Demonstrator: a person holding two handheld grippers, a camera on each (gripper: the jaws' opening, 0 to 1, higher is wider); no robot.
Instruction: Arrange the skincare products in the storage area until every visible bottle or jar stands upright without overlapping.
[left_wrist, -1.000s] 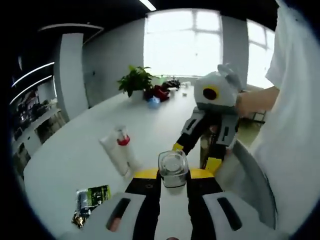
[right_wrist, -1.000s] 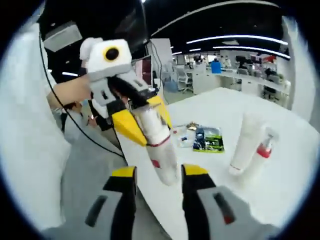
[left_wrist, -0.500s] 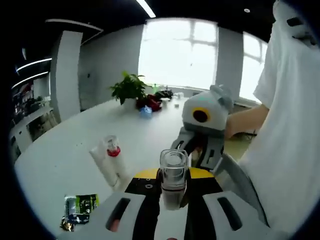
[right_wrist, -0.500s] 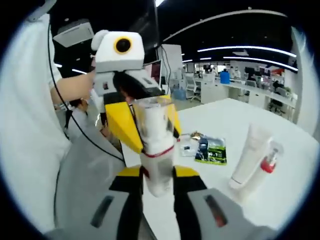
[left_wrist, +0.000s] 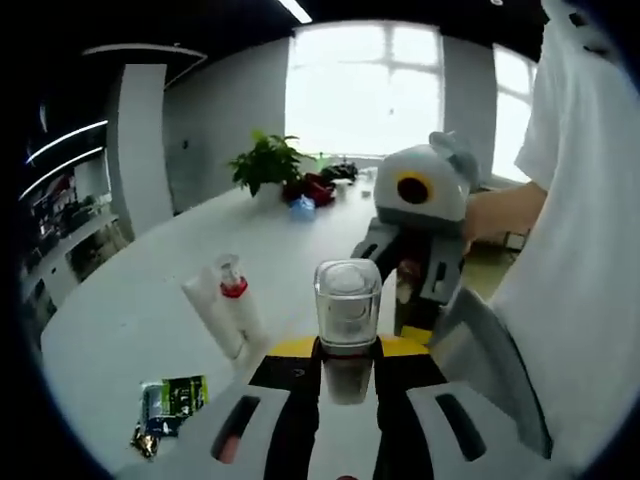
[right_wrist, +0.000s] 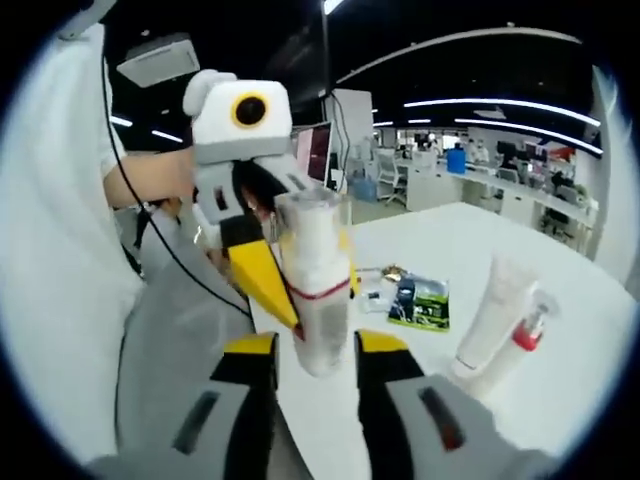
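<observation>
Compared with half a second earlier, the right claw (right_wrist: 312, 352) is seen parted slightly from the bottle (right_wrist: 318, 290), where before its jaws pressed the bottle's base; the bottle is kept upright, and the left claw (left_wrist: 347, 352) stays closed on it.

From the left gripper view, the clear-capped bottle (left_wrist: 347, 318) is held upright between the yellow-tipped jaws of the left claw, above the near edge of the white counter (left_wrist: 150, 300). The right claw (left_wrist: 415, 300) is seen just behind the bottle, to its right, held by a person's hand (left_wrist: 500, 212).

From the right gripper view, the bottle's white body with a red band stands between the right claw's jaws, with small gaps at both sides, so that claw is open. The left claw (right_wrist: 262, 275) grips the bottle from behind.

On the counter, a white tube (right_wrist: 490, 315) and a red-collared pump bottle (right_wrist: 518, 345) lean together, touching. A green sachet (right_wrist: 420, 300) lies flat beside them.
</observation>
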